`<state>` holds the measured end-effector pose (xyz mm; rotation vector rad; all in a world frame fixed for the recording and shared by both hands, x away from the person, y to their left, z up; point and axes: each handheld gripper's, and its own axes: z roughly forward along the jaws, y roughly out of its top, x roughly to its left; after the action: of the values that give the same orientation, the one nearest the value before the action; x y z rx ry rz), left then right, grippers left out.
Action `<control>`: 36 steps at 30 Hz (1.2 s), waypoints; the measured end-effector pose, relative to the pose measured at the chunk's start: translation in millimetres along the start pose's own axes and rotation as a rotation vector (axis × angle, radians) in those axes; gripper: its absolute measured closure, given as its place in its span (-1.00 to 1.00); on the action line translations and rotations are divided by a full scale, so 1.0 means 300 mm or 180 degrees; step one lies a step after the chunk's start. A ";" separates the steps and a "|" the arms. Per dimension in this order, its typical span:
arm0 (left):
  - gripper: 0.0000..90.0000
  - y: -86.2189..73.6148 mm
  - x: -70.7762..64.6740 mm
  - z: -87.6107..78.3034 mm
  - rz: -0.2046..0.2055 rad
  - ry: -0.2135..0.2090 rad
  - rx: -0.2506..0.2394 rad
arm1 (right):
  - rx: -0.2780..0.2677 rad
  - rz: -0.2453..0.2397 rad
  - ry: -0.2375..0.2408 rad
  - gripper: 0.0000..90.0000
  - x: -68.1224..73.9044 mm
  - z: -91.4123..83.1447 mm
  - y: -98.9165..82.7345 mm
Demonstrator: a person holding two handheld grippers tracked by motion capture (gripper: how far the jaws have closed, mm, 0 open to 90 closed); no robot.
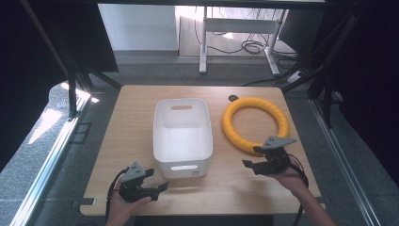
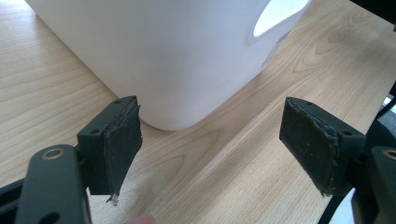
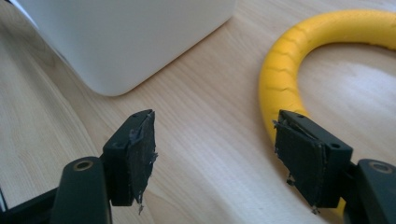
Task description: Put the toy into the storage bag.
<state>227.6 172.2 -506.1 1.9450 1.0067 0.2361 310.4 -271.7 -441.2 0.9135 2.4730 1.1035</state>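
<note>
- Wooden table (image 1: 141, 141) on grey floor (image 1: 37, 155); white bin (image 1: 182, 136), yellow ring (image 1: 255, 123) beside it.
- Left gripper (image 1: 157, 181), right gripper (image 1: 250, 157): jaws wide, empty.

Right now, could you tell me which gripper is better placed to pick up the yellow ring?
Right. The right gripper hangs open beside the yellow ring; the white bin separates the left gripper from it.
</note>
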 end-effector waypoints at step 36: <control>-0.53 -0.005 -0.018 0.029 0.0042 -0.0084 0.0085 | 0.0990 -0.0232 0.0135 -0.32 -0.215 0.182 0.142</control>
<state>227.8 163.1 -511.1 1.9743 0.9848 0.2048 404.3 -261.1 -445.7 0.8793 2.7391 0.7337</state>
